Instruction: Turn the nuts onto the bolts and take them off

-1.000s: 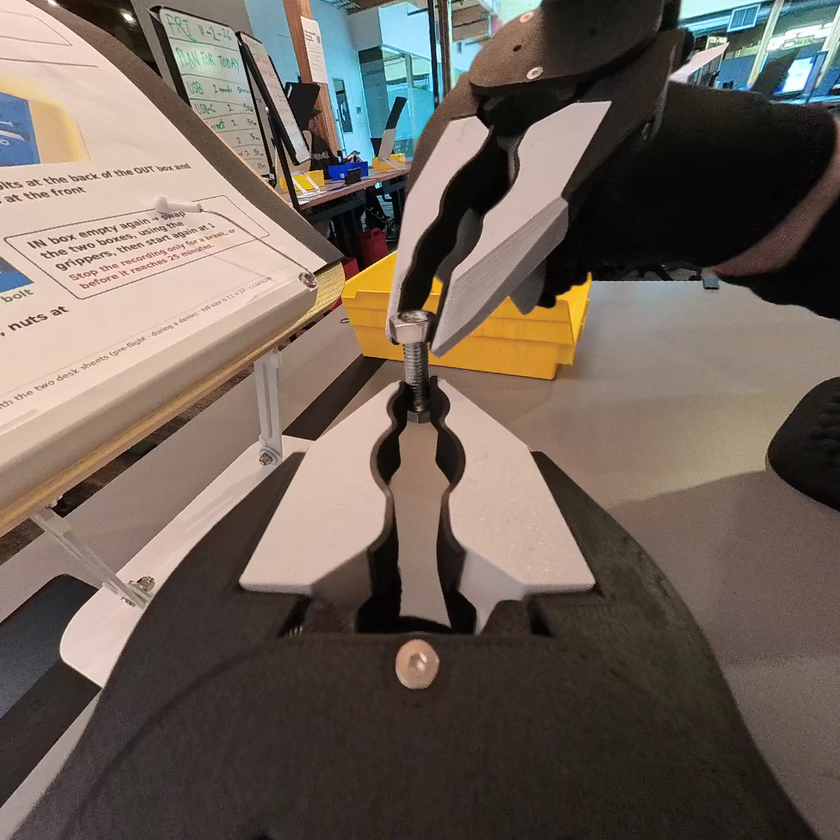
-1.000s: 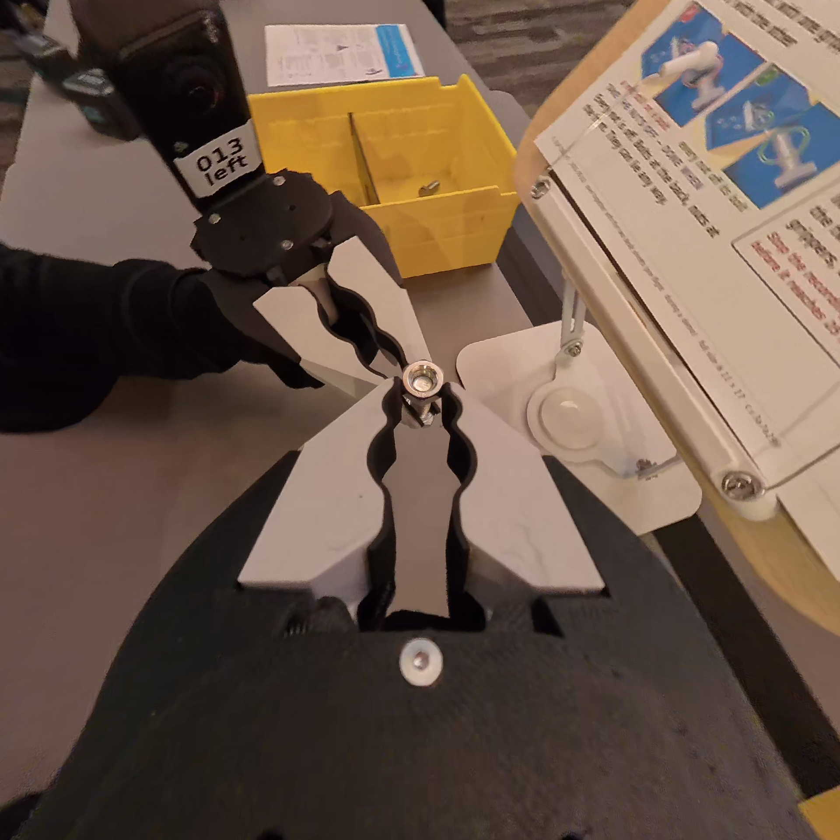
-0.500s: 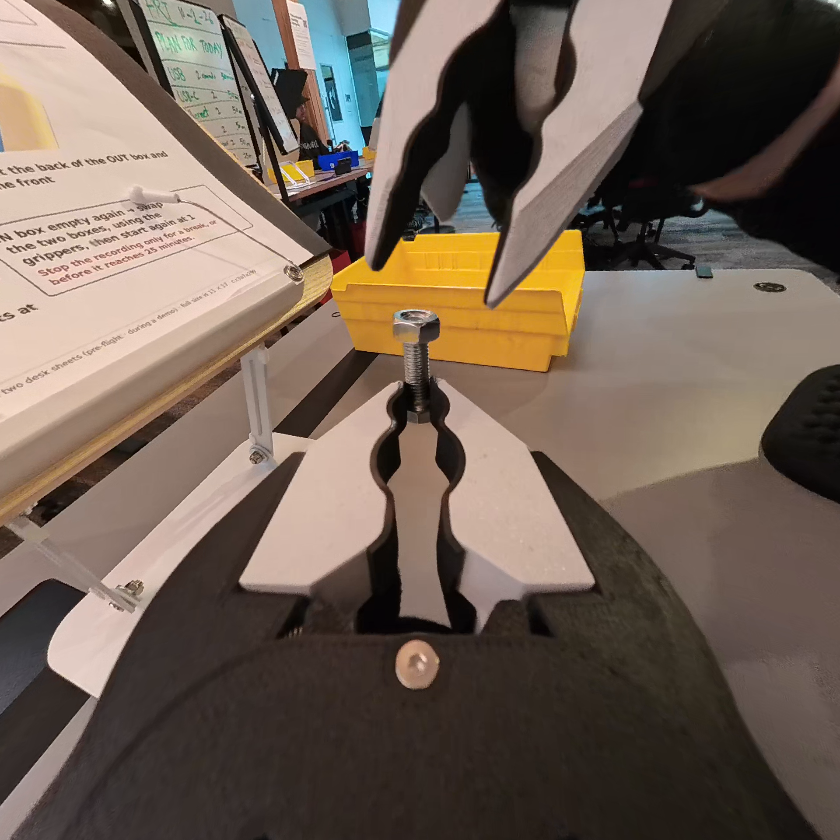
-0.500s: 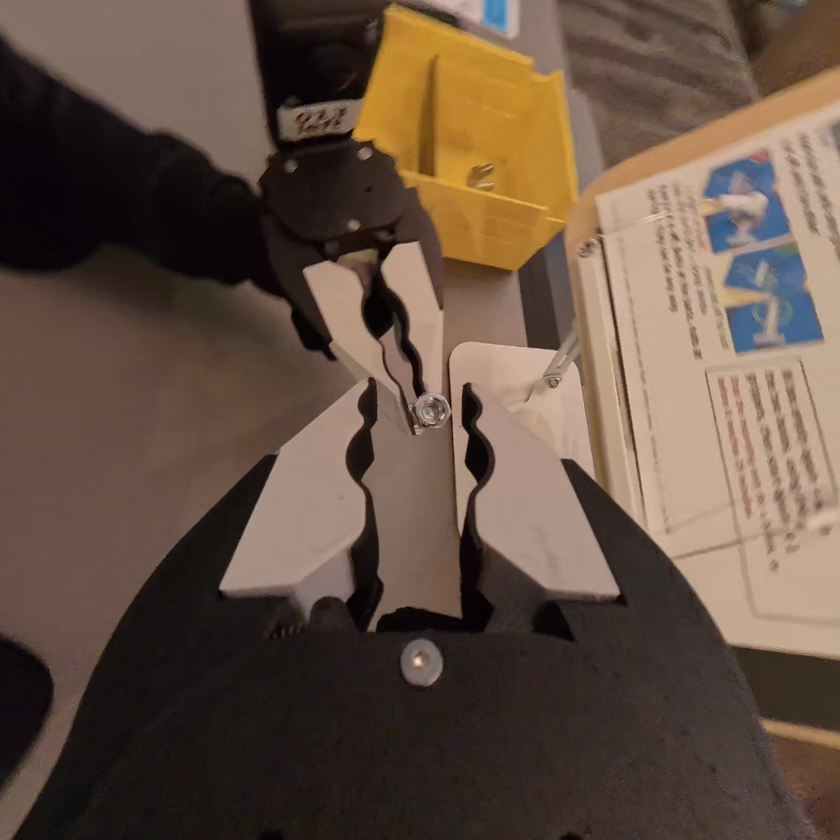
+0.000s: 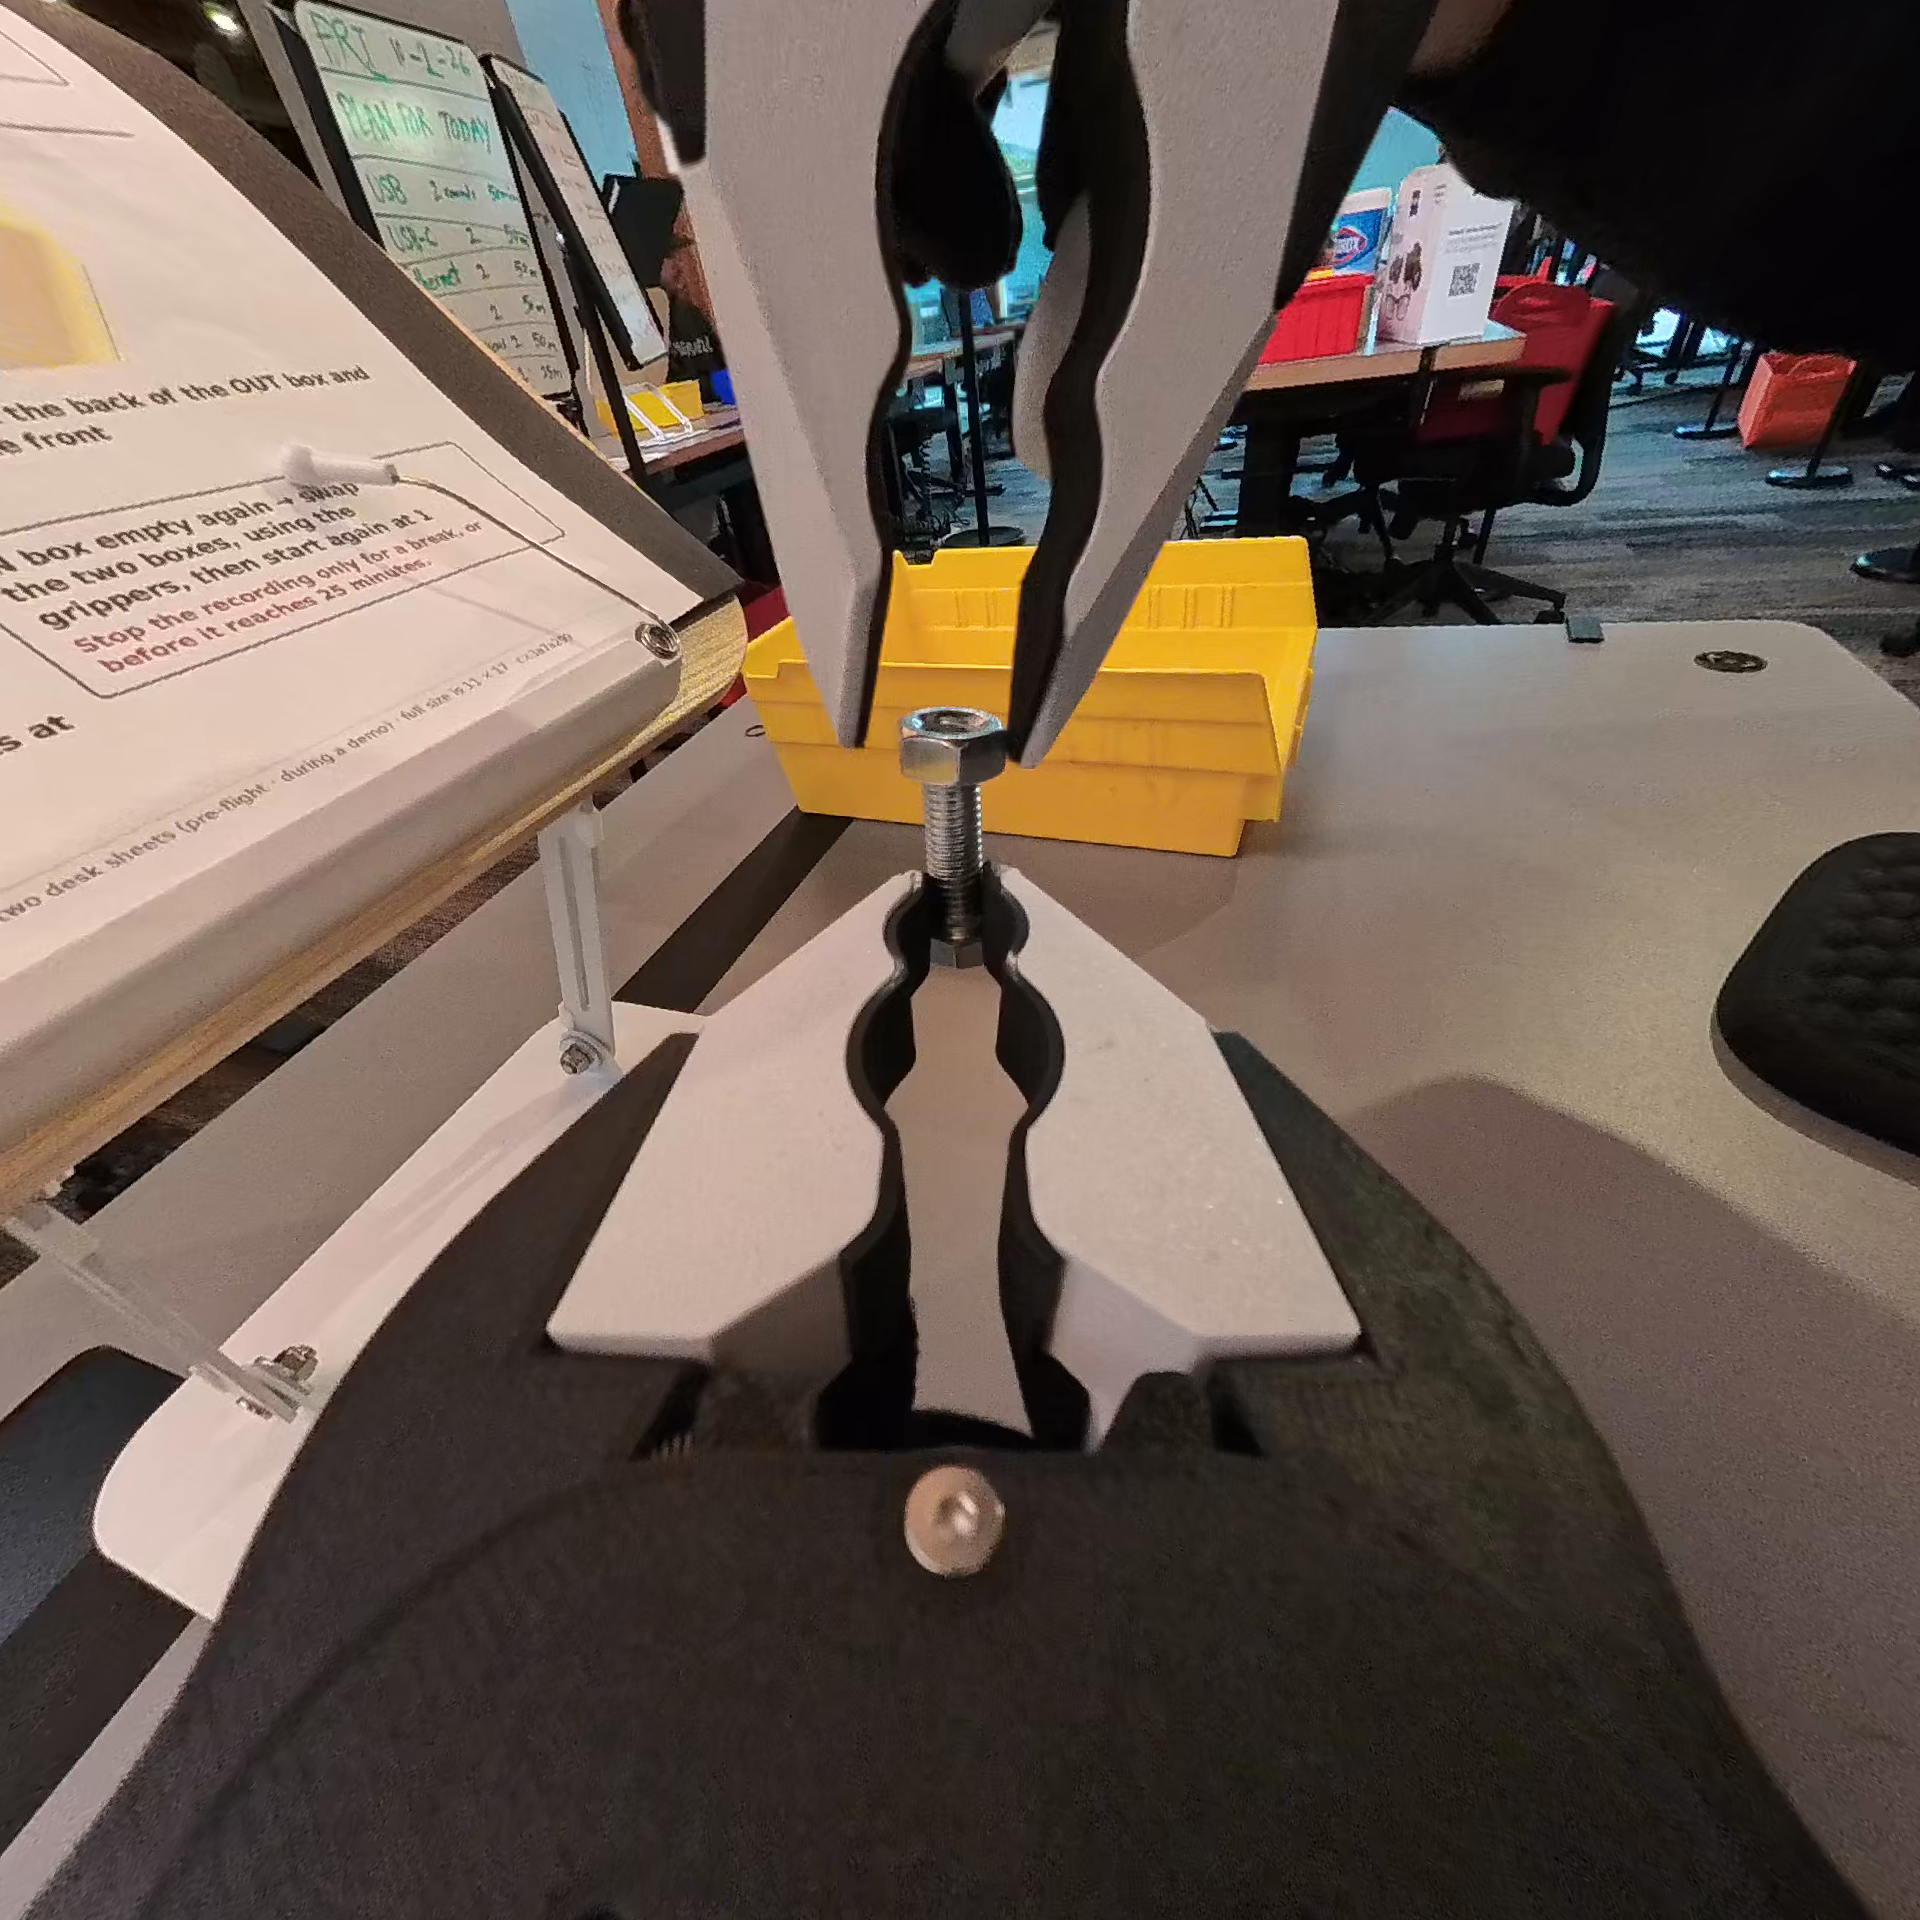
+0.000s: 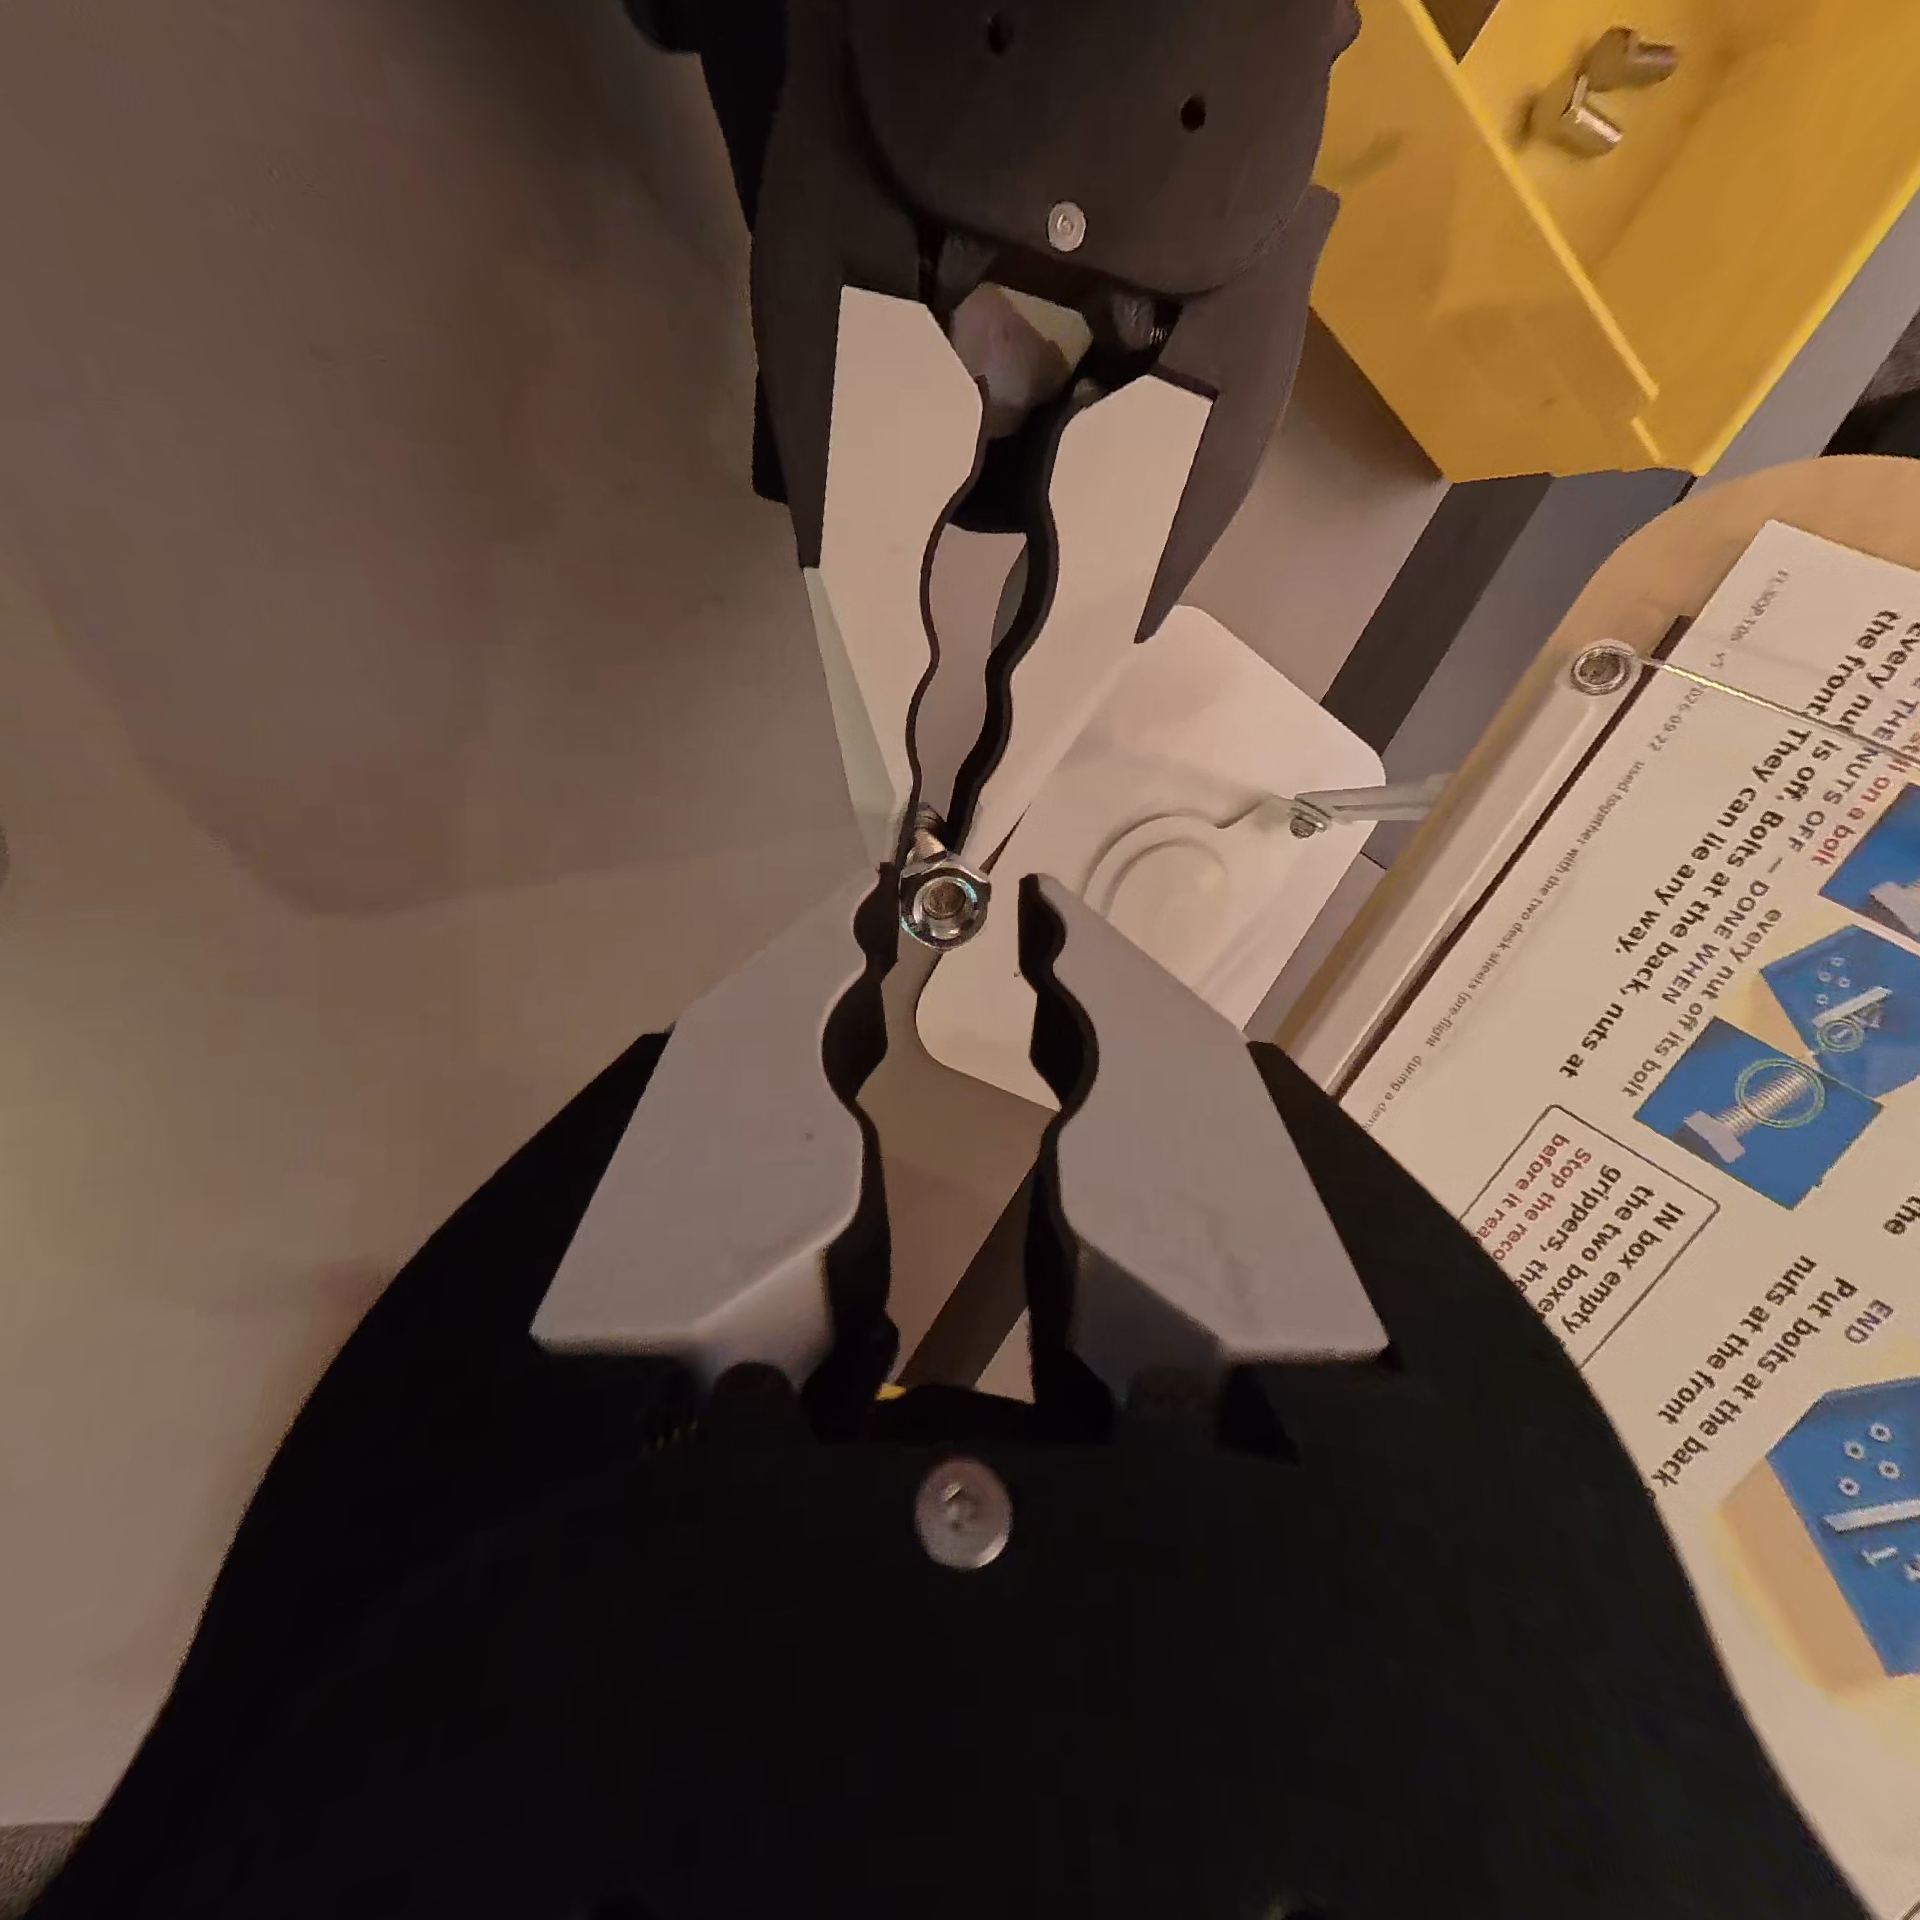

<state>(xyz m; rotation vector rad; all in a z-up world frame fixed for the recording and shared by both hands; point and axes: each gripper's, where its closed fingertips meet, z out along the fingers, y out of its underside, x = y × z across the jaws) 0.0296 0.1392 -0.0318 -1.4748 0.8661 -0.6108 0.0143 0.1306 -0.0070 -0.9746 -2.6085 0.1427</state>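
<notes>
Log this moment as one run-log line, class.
left tool: shut on bolt | right tool: open around nut | nut: at bolt's tip | yellow bin: behind

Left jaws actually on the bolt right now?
Touching. The left wrist view shows the left gripper with its jaws closed against both sides of the bolt at its lower shank, no gap, holding it upright.

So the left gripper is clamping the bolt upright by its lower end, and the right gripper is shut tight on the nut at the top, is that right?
Not quite. The right gripper is open, its tips either side of the nut with a gap, as the right wrist view shows. The rest holds: the left gripper clamps the bolt upright by its lower end.
</notes>
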